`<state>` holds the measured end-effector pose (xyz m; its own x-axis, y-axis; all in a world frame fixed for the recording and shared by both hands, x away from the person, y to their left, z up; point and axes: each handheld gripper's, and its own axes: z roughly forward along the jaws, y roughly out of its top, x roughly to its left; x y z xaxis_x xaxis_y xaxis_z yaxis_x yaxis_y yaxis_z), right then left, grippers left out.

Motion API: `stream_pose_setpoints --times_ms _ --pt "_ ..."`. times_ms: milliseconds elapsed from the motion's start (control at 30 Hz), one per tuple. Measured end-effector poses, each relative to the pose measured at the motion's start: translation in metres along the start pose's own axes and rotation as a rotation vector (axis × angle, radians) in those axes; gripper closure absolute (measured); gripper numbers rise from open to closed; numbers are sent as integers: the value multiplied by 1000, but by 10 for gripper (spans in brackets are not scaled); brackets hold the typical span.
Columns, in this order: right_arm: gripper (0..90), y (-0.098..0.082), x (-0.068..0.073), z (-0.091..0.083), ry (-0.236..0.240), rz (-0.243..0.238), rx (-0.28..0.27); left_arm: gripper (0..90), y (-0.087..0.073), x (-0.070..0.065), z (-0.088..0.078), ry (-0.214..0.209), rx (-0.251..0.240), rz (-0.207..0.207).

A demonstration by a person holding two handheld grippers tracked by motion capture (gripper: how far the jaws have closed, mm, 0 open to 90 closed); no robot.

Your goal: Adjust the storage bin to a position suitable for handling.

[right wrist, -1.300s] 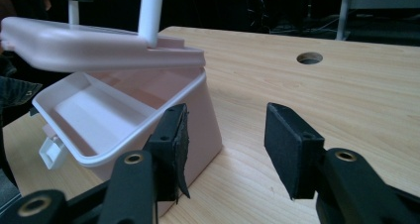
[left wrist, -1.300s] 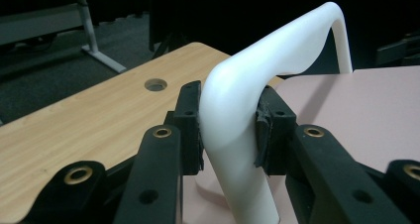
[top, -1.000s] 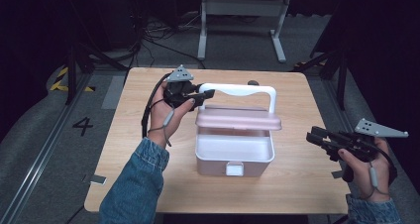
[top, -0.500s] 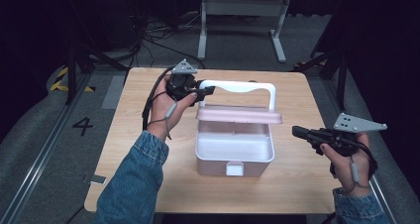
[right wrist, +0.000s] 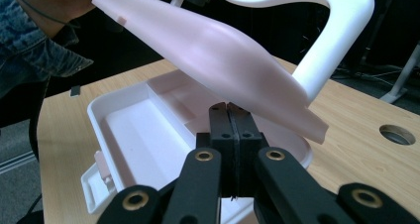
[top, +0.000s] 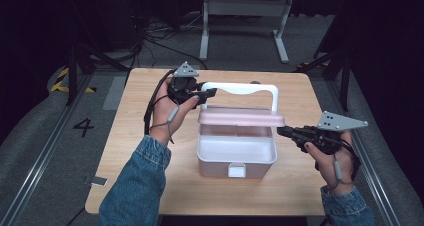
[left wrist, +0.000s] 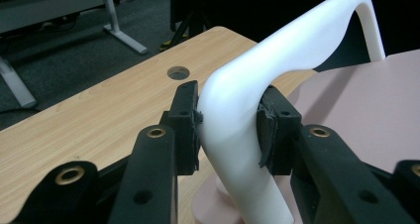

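Note:
A white plastic box (top: 235, 156) stands open on the wooden table (top: 140, 136). Its pink lid (top: 240, 117) is lifted and tilted above the back of the box, and a white arched handle (top: 240, 88) rises from it. My left gripper (top: 210, 92) is shut on the handle's left corner. In the left gripper view the pads (left wrist: 185, 120) press both sides of the handle (left wrist: 277, 60). My right gripper (top: 281, 131) is shut on nothing, with its tips at the lid's right end. In the right gripper view the gripper (right wrist: 229, 110) points under the lid (right wrist: 213, 50), over the box's inside (right wrist: 129, 130).
The table has a round hole (left wrist: 178, 73) near its far edge. A grey metal stand (top: 245, 16) and cables lie on the floor behind the table. A small grey tag (top: 98, 181) sits at the front left corner. A floor mark "4" (top: 83, 127) lies to the left.
My right gripper has moved left from the table's right edge to the lid's right end. The left gripper has lifted the handle and lid a little and stayed there.

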<state>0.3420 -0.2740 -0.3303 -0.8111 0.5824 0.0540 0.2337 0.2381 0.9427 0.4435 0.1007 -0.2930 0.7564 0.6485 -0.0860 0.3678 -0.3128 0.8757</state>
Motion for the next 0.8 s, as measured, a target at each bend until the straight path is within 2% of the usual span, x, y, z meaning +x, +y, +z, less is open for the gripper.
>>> stream_pose_setpoints --times_ms 67,167,200,333,433,533,567,600,667,700,800 --pt "900 0 -1 2 1 1 -4 628 0 0 -1 12 -8 8" --pt "900 0 -1 3 3 3 -6 492 -1 0 -4 33 -15 3" --pt "900 0 -2 3 5 2 -5 461 -2 1 -9 33 -39 -7" --pt "900 1 -2 4 12 4 -4 427 -2 3 -20 50 -56 10" --pt "900 1 -3 4 18 7 -7 412 -5 3 -32 41 -63 39" --pt "900 0 -3 4 25 13 -10 408 -10 1 -45 5 -66 69" --pt "900 -1 -3 4 26 16 -10 411 -12 0 -51 -30 -66 66" --pt "900 -1 -3 4 26 16 -10 416 -12 0 -51 -30 -66 66" --pt "900 -1 -3 4 27 23 -11 415 -17 -4 -59 -96 -72 64" --pt "900 -1 -3 4 28 25 -13 415 -20 -7 -64 -115 -68 72" --pt "900 -1 -3 5 36 35 -13 412 -29 -14 -72 -109 -61 99"
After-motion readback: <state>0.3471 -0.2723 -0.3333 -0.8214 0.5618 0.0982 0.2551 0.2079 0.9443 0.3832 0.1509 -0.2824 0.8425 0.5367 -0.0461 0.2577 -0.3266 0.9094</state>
